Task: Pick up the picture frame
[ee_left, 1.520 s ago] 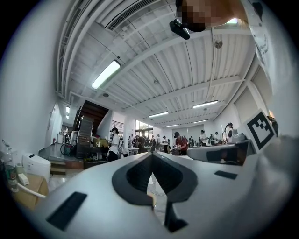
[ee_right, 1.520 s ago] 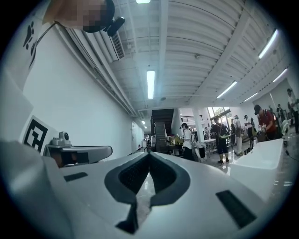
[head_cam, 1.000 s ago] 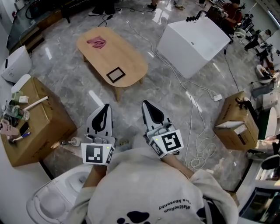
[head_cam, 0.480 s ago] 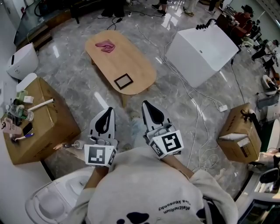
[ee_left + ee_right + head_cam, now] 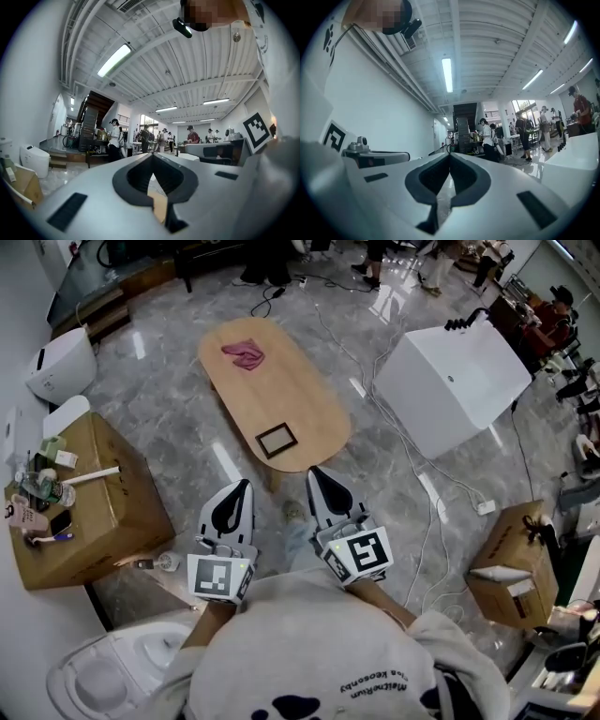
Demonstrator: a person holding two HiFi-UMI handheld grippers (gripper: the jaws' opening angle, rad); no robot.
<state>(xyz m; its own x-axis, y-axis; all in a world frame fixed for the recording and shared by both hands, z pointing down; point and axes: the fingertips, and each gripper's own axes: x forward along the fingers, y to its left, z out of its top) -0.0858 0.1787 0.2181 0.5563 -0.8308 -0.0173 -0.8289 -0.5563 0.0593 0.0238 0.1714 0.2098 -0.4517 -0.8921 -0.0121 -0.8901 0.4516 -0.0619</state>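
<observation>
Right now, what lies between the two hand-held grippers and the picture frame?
Marble floor and the wooden table's near end, seen in the head view; left hand-held gripper and right hand-held gripper are short of the picture frame.

The oval surface (image 5: 300, 399) is pale, smooth, matt wood; the picture frame (image 5: 277, 440) on it has a dull dark border. The pink cloth (image 5: 244, 354) looks soft and crumpled. The floor (image 5: 159, 418) is glossy grey marble-like stone. The left claw (image 5: 242, 487) and right claw (image 5: 316, 474) are smooth white plastic with matt black insets. The box (image 5: 103, 507) is brown cardboard.
</observation>
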